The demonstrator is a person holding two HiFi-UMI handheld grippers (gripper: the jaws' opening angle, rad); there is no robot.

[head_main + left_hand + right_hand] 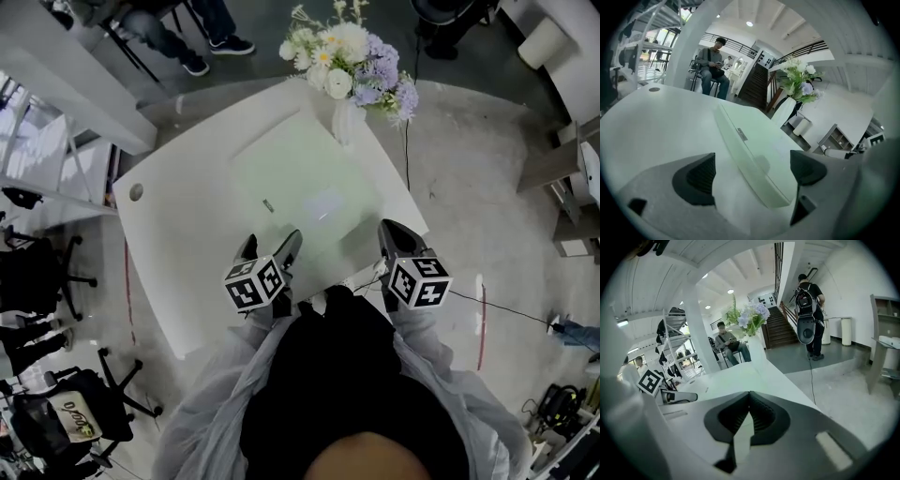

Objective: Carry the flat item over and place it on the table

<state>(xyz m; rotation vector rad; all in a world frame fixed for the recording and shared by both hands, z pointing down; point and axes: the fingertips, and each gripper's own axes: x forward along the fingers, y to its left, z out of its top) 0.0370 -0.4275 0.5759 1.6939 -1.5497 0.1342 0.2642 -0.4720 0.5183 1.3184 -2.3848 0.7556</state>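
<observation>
The left tongs stand wide open, both dark pads clear of everything; the near edge of the glass sheet runs between them, touched by neither pad; the right tongs are closed, the pad tips meeting, and whether they nip the thin edge of the sheet I cannot tell.

In the head view the left tongs sit at the sheet's 6 o'clock, the right tongs at about its 4 o'clock by the table's edge, each with its marker cube toward the person; grey sleeves lead back from both.

The sheet, pale green and see-through, lies flat on the white table, a small dark tag on its surface; at its 12 o'clock a white vase holds white and lilac flowers.

Beyond the table a seated person shows in the left gripper view; in the right gripper view a person with a backpack stands by the stairs; black office chairs stand at 9 o'clock; a thin cable crosses the floor at 3 o'clock.
</observation>
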